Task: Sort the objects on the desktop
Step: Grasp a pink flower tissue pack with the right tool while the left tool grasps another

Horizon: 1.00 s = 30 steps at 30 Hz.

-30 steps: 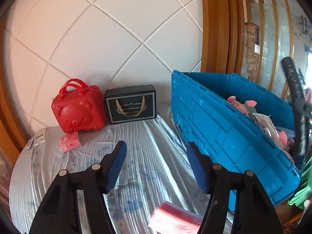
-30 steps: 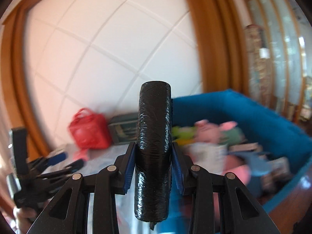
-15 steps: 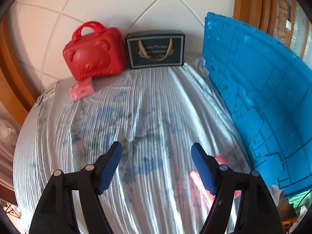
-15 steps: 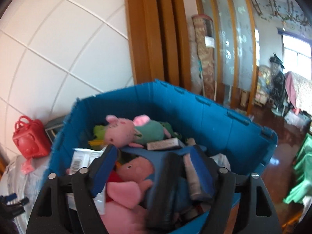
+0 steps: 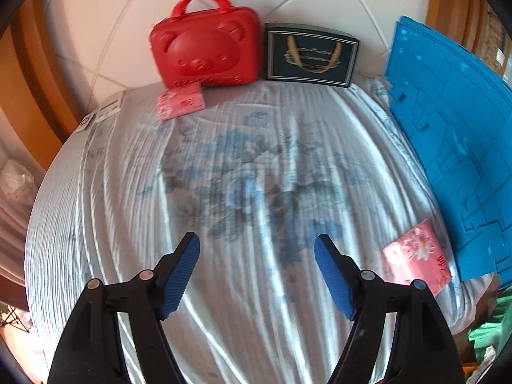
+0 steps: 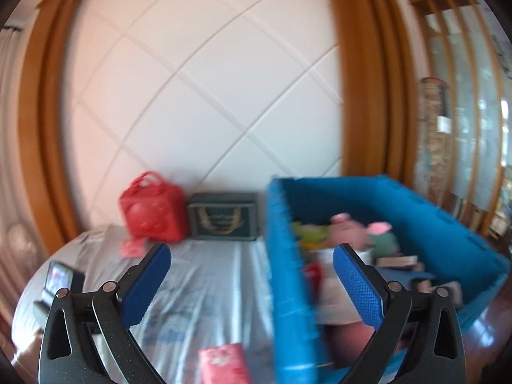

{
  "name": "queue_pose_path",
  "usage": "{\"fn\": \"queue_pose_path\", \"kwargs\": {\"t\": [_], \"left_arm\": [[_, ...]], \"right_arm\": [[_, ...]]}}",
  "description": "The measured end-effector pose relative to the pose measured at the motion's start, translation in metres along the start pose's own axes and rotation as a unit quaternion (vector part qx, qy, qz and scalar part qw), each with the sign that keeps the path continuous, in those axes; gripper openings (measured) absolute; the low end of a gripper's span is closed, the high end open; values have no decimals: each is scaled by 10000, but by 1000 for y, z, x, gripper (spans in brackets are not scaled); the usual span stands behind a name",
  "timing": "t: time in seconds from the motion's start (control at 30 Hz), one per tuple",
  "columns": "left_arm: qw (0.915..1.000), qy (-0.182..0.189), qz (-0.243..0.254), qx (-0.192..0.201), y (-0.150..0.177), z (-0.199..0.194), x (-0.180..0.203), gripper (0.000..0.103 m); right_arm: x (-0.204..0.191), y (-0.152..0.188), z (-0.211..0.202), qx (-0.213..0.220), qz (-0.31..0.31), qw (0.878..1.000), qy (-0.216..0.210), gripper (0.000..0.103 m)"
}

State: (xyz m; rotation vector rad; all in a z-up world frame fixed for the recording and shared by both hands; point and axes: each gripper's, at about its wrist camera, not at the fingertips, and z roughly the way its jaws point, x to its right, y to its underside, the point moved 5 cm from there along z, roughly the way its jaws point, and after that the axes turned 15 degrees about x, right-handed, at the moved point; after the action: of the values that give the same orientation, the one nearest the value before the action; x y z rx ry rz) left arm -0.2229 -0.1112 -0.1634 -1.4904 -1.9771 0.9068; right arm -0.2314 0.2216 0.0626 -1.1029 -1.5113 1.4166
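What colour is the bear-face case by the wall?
Red bear-face case, sharpest in the left wrist view.

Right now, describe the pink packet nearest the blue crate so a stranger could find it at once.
Start at the big blue crate on the floral cloth. Beside the crate's outer wall, at its near end, lies a flat pink packet with a flower print. The other pink packet lies far off, against the red bear case.

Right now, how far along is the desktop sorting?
Done: the blue crate already holds plush toys and boxes. In hand: nothing; the right gripper is opening its jaws empty, and the left gripper is open over the cloth. Left: the near pink packet, the far pink packet.
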Motion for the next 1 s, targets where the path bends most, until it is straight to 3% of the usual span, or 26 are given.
{"fn": "queue_pose_path", "kwargs": {"t": [0.17,0.33,0.47,0.6,0.77,0.93,1.0], "left_arm": [[9998,-194,-70,-78,6,6,-53,76],[9998,-124,6,-147,9,19,-97,76],[9994,137,228,-198,-1,39,-122,76],[9979,265,560,-206,-19,66,-147,76],[9953,480,802,-232,-54,109,-180,76],[9893,755,1233,-183,-108,170,-194,76],[9876,828,1314,-225,-131,201,-197,76]], "right_arm": [[-51,50,29,-652,-5,9974,-298,103],[-76,134,58,-1627,205,9861,-265,103],[-77,211,84,-2560,238,9664,-19,103],[-67,263,104,-3240,107,9457,247,103],[-46,310,125,-4064,-21,9114,651,103],[-30,324,141,-4364,-12,8949,932,103],[-24,325,151,-4413,190,8911,1044,98]]}}
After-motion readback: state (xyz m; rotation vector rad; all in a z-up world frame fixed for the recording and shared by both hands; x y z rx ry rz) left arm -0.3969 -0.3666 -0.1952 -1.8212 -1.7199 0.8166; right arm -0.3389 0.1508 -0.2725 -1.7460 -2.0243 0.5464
